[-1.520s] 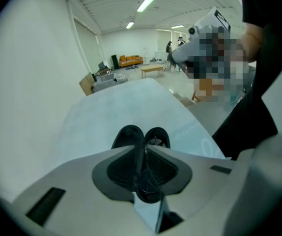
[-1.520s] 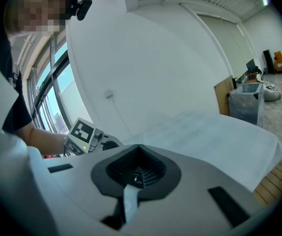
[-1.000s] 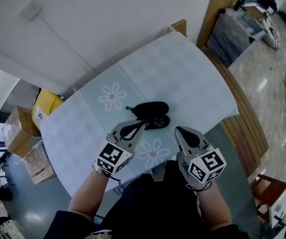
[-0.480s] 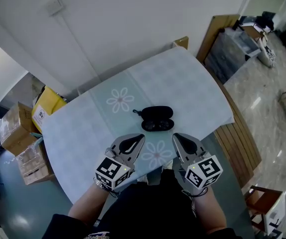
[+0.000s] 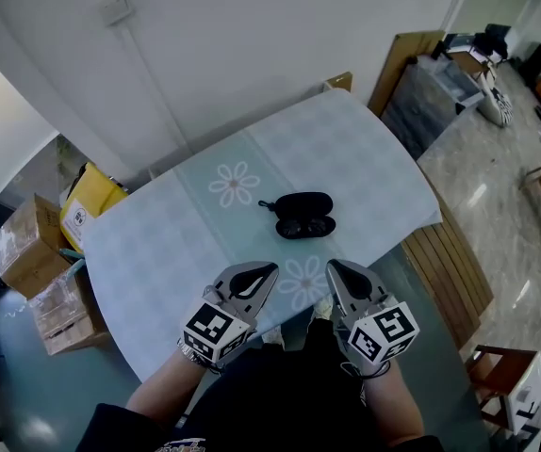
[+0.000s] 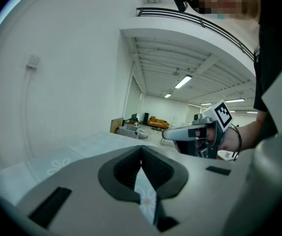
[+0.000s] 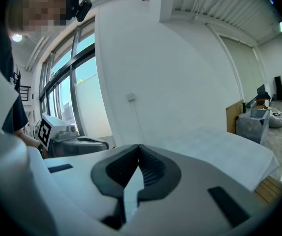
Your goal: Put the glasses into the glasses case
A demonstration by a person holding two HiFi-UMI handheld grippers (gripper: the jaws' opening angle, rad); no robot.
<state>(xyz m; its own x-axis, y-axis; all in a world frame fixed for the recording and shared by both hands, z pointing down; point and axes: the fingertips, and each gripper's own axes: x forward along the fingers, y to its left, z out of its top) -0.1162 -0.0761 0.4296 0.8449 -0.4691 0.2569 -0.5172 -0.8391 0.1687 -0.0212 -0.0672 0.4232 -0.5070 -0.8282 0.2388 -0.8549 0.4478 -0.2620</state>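
- Plainly, neither tool has anything in it: the left gripper (image 5: 267, 271) and the right gripper (image 5: 335, 267) each have their jaws closed tip to tip, with only tablecloth showing through the gap behind the tips. Both hover over the near edge of the table (image 5: 157, 243).
- The glasses case (image 5: 304, 202) lies mid-table, well apart from both grippers. It is a dark rounded shell with a small loop (image 5: 265, 204) at its left end.
- The glasses (image 5: 305, 227) read as a dark shape touching the near side of the case. From this height I cannot tell whether they sit in an open half of the case or on the cloth beside it.
- Handling, as a judgement: the glasses are probably light, stiff at the frame and fragile at the hinges and lenses, which would also be slippery. The bridge or the thick part of a temple looks the safest place to pinch, with gentle pressure.
- The case is likely light enough to slide on the cloth. One gripper may have to steady its rim, or hold the loop, while the other works.
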